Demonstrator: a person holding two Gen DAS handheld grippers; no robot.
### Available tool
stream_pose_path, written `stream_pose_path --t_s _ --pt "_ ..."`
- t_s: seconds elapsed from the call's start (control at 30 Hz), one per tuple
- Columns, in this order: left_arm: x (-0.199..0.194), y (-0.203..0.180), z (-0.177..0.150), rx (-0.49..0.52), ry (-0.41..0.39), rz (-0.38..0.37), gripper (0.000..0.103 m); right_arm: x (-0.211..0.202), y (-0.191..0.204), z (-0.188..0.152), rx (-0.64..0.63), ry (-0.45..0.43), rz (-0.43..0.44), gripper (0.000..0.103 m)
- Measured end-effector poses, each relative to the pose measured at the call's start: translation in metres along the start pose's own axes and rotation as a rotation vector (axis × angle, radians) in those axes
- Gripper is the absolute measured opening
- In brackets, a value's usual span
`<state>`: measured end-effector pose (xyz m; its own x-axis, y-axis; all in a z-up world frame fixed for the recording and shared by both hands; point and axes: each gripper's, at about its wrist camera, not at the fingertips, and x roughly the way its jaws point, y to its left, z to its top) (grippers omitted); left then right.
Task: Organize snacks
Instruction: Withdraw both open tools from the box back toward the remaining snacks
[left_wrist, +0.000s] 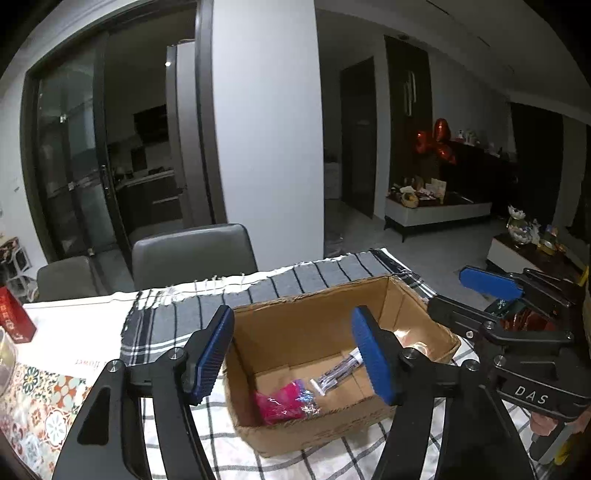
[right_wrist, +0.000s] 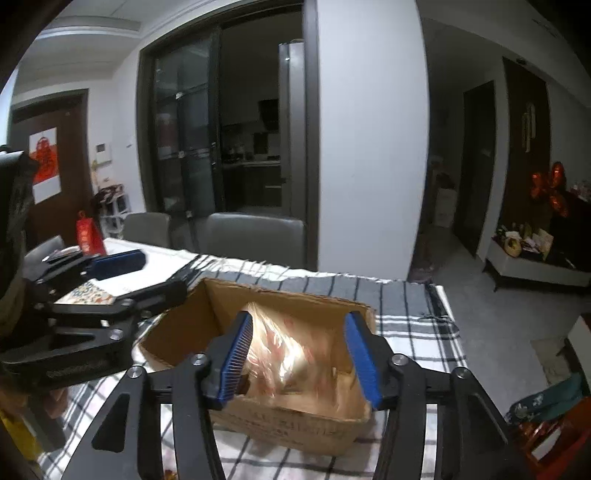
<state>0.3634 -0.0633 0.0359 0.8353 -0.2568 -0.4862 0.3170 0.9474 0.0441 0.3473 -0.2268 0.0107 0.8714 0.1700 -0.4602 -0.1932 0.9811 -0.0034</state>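
While the left gripper (left_wrist: 295, 354) hangs spread and empty over the box (left_wrist: 332, 365), the left wrist view shows two snacks already on the box floor: a pink packet (left_wrist: 280, 400) near the front wall and a clear wrapped stick (left_wrist: 338, 373) just beyond it, partly hidden behind the right finger. Both lie below and between the fingers, not touched by them. The box sits on a checked cloth (left_wrist: 166, 325), and the right gripper (left_wrist: 491, 295) shows at the right edge beside the box's far corner.

From the right wrist view, the right gripper (right_wrist: 299, 354) is spread wide over the same box (right_wrist: 288, 424), with a clear crinkly bag (right_wrist: 291, 354) between its fingers. The bag is blurred, and it touches or nearly touches the left pad (right_wrist: 236, 362) while standing clear of the right one, so it looks released or just dropping rather than pinched. It sits within the box walls, toward the near side. The left gripper (right_wrist: 110, 269) is at the left, past the box's rim.

The step in hand looks like dropping this bag into the box. Next would be lifting the right gripper straight up clear of the walls and reaching for another snack; none lies in plain sight on the cloth.
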Motion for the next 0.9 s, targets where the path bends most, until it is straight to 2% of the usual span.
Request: stream_pose_path --t_s 0.07,0.23,0.53,0.9 --pt "-0.009 -0.001 -0.003 0.0 -0.006 0.009 0.071 -0.007 0.001 -0.003 0.005 -0.007 0.0 0.053" --pt "-0.037 -0.005 -0.01 0.011 -0.024 0.032 0.072 -0.034 0.009 -0.012 0.0 -0.037 0.021 0.053" --pt "-0.094 -0.01 -0.036 0.006 -0.078 0.029 0.074 -0.083 0.025 -0.031 -0.012 -0.083 0.061 0.053" --pt "-0.139 -0.023 -0.076 0.042 -0.103 0.067 0.079 -0.12 0.038 -0.063 0.013 -0.088 0.079 0.053"
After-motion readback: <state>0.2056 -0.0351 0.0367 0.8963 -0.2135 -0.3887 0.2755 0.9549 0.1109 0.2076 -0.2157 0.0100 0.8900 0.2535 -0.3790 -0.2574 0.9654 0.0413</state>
